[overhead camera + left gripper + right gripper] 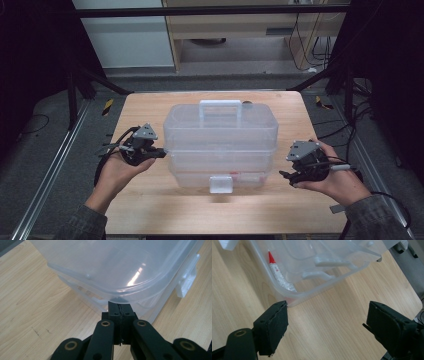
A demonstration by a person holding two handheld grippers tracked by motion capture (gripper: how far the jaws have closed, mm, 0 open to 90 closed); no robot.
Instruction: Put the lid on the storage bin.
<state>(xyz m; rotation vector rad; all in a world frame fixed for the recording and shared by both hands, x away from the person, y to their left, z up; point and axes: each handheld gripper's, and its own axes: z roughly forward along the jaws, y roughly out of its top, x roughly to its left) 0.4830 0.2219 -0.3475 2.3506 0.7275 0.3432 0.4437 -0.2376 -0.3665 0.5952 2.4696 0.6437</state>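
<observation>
Approach step: the left gripper (161,153), pressed together, met the clear storage box (220,127); the right gripper (285,176), spread, waited beside it, needing to close in.

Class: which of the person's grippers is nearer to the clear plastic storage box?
Left. The left gripper, shut, meets the clear storage box's left side; the right gripper, open, sits apart off its right side.

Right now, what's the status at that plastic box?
Left tool shut, tips at the clear storage box. Right tool open, empty, beside the box. Red-capped tube inside. Nothing in the way.
</observation>
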